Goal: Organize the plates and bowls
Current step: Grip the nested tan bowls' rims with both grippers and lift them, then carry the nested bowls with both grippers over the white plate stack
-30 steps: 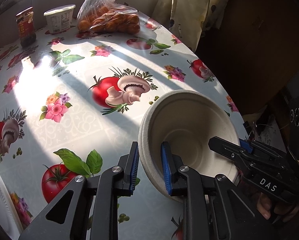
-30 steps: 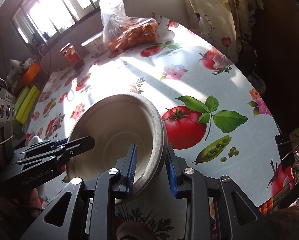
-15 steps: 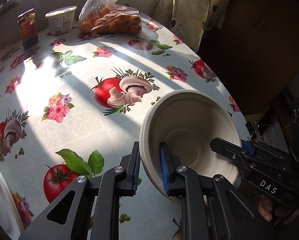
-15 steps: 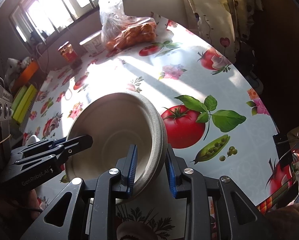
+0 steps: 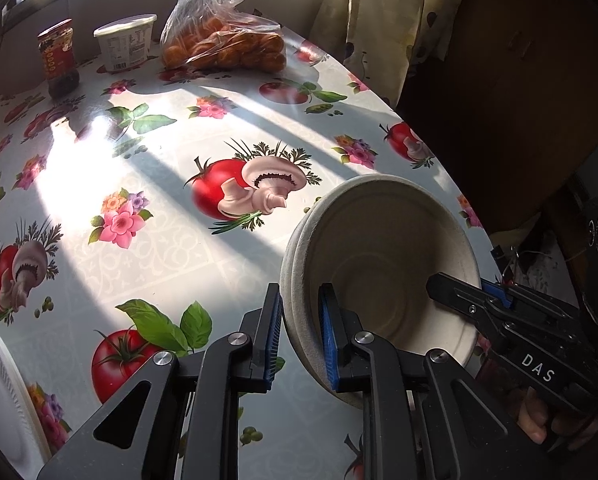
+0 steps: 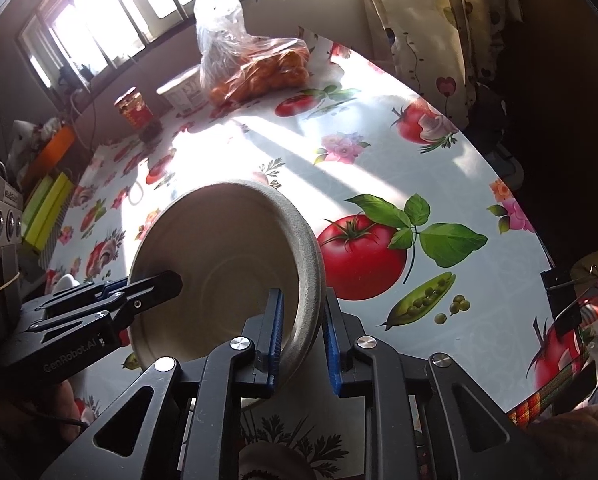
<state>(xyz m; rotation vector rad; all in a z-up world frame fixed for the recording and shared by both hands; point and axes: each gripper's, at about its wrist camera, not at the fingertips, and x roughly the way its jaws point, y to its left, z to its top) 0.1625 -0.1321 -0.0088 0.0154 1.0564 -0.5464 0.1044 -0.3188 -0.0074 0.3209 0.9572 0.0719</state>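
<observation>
A beige paper bowl [image 5: 379, 264] [image 6: 219, 248] is tilted over the flowered tablecloth [image 5: 139, 264] near the table's right edge. Its rim shows a double edge, as if two bowls are nested. My left gripper [image 5: 299, 332] is shut on the bowl's left rim, one blue pad inside and one outside. It also shows from the side in the right wrist view [image 6: 155, 292]. My right gripper [image 6: 303, 334] is closing tight on the opposite rim, which sits between its pads. The left wrist view shows it reaching in from the right [image 5: 463, 292].
A white foam plate [image 5: 3, 392] lies at the near left edge. At the far side stand a bag of oranges [image 5: 223, 44], a white tub [image 5: 125, 46] and a red jar [image 5: 57, 56]. The table edge curves off at the right, by a curtain [image 5: 379, 12].
Both pairs of jaws have narrowed onto the bowl's rim, the left first and then the right. The bowl and both hands have stayed in place.
</observation>
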